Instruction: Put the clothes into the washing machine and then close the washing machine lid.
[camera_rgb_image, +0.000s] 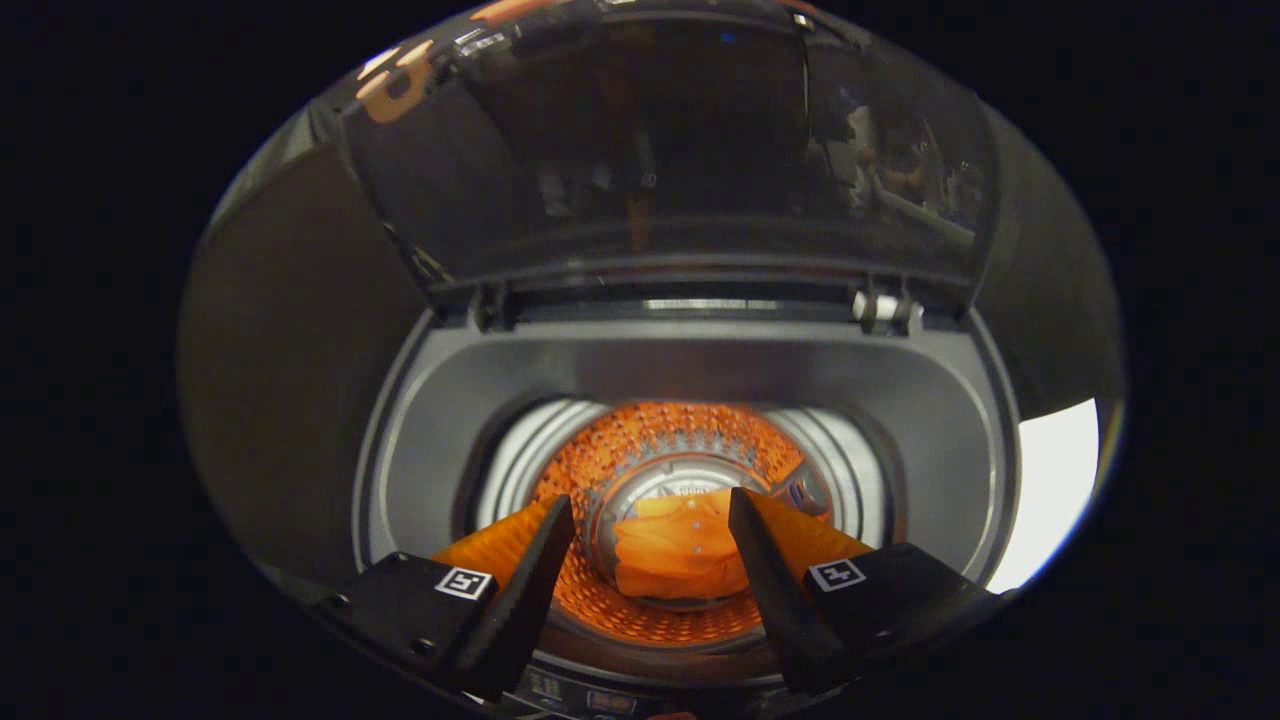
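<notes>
Clothes (672, 552), one orange garment with a row of small buttons, lie crumpled at the bottom of the washing machine (690, 360), and I see them straight down between my claw's two fingers. My claw (650, 515) hangs over the mouth of the machine with its fingers spread wide and nothing pinched between them; the garment sits well below and beyond the tips, touching neither. Off to the left of my left finger, the grey inner collar (430, 450) of the tub opening curves away, and beyond it the ribbed metal wall of the drum (530, 450) catches the light. Between the fingers, the perforated drum floor glows orange around the cloth, with the round agitator plate (690, 480) partly showing just past the garment's far edge. To the right of my right finger, the drum wall and the grey collar repeat, and further right, outside the machine's body, a pale patch of floor (1055, 480) shows. Far ahead of the fingertips, the dark glass lid (690, 150) stands raised on its hinges (880, 305) at the back of the opening, reflecting the booth.
</notes>
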